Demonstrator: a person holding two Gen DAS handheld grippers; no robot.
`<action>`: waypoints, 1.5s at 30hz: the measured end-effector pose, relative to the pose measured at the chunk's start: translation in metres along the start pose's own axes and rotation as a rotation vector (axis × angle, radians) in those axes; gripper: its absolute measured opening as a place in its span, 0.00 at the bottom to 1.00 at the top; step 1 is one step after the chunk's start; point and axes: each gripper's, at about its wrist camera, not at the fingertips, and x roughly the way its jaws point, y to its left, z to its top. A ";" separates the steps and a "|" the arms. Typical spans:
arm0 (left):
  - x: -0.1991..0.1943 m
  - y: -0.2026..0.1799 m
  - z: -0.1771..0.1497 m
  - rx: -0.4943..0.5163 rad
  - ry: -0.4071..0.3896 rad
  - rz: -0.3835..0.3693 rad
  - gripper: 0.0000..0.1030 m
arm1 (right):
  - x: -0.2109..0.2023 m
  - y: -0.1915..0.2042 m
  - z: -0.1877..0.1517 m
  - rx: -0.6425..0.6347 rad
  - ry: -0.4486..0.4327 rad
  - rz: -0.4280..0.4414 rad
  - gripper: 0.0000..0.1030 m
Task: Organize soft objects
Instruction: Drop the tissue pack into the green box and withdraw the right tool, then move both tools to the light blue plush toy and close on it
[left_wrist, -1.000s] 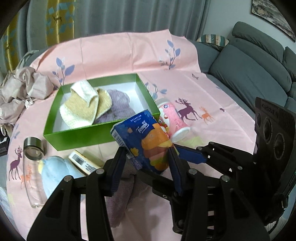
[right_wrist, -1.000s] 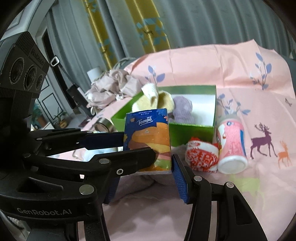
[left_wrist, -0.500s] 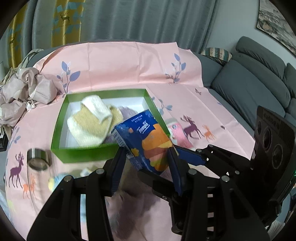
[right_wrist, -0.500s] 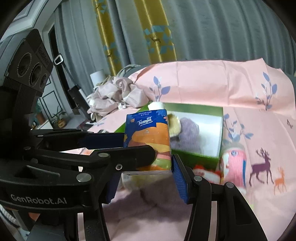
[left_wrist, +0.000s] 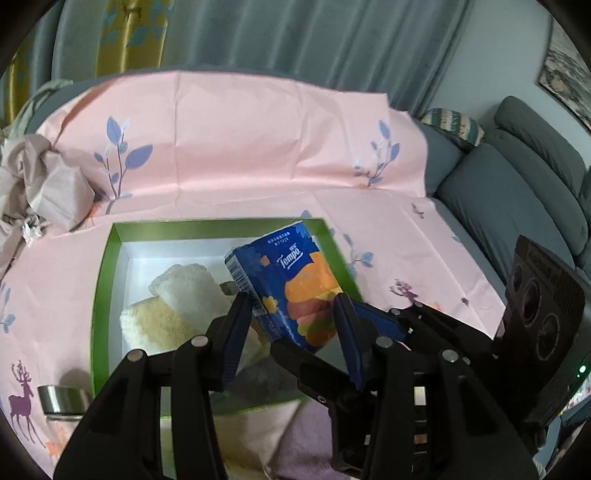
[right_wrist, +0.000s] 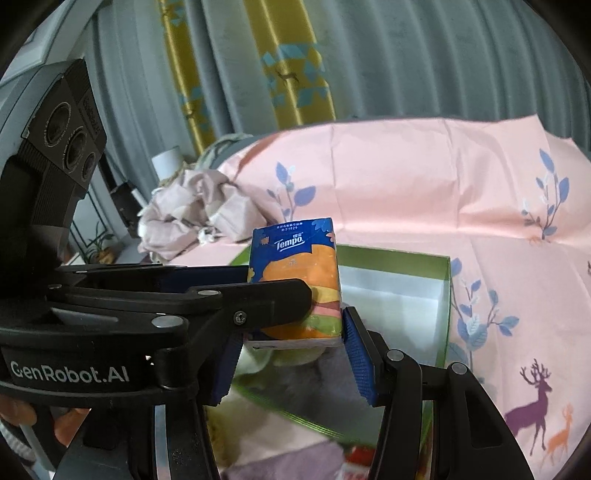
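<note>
Both grippers hold one blue and orange Tempo tissue pack (left_wrist: 291, 284), also seen in the right wrist view (right_wrist: 295, 280). My left gripper (left_wrist: 291, 321) and my right gripper (right_wrist: 291, 332) are each shut on the pack, crossing one another. The pack hangs above the green box (left_wrist: 101, 295), over its right half. Inside the box lie a white and yellow towel (left_wrist: 173, 306) and a purple cloth (right_wrist: 317, 373). The box's far wall shows in the right wrist view (right_wrist: 399, 258).
A steel-capped glass bottle (left_wrist: 61, 398) lies left of the box. A purple cloth (left_wrist: 306, 435) lies in front of it. Crumpled beige fabric (left_wrist: 33, 192) is piled at far left. A grey sofa (left_wrist: 517, 192) stands at right. A pink deer-print cloth (left_wrist: 240, 147) covers the surface.
Both grippers have carried the tissue pack forward and up, from in front of the box to above its inside. The items in front of the box have dropped out of sight.
</note>
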 end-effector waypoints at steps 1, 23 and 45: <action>0.007 0.003 0.000 -0.007 0.015 0.006 0.43 | 0.006 -0.002 0.000 0.002 0.014 -0.005 0.53; -0.010 0.027 -0.020 -0.036 0.002 0.177 0.99 | -0.022 -0.040 -0.028 0.036 0.077 -0.151 0.63; -0.059 -0.015 -0.107 -0.013 -0.001 0.151 0.99 | -0.087 -0.025 -0.113 0.107 0.120 -0.125 0.64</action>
